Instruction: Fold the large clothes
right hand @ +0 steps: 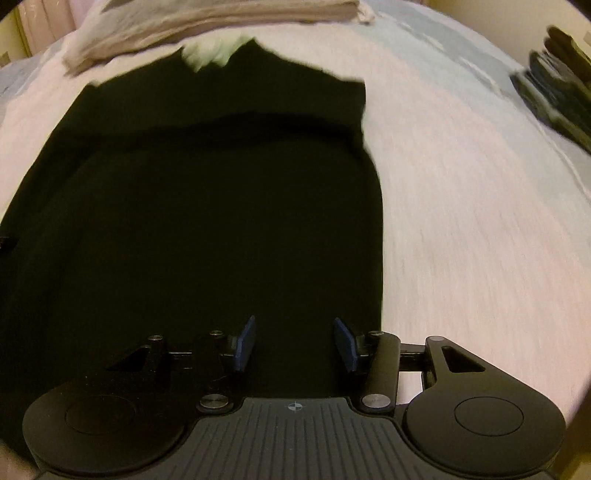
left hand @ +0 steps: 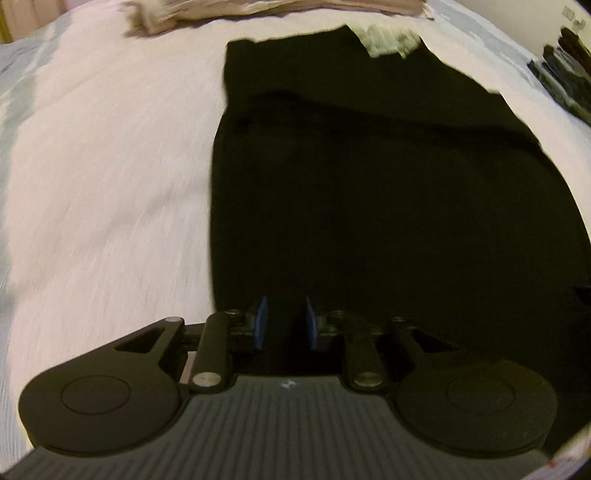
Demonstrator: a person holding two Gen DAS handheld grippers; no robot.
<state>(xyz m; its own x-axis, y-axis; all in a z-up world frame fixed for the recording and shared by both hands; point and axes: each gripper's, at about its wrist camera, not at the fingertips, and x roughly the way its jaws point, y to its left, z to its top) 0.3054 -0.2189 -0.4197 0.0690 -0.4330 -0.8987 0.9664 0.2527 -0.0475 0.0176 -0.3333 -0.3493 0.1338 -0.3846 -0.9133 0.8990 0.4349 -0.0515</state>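
Black garment (left hand: 369,192): flat on bed (left hand: 103,177), directly ahead of both claws. Left claw (left hand: 284,325): blue pads narrowly parted, pinching nothing visible. Right claw (right hand: 293,343): spread wide, empty. Beige folded cloth (right hand: 207,26): beyond garment.

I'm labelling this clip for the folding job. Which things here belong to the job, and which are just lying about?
Belongs to the job:
- black garment, spread on the bed
- left hand-held gripper, open over its near edge
- right hand-held gripper, open over its near edge

Just lying about:
- beige folded fabric at the far edge
- stack of dark clothes far right
- bed cover
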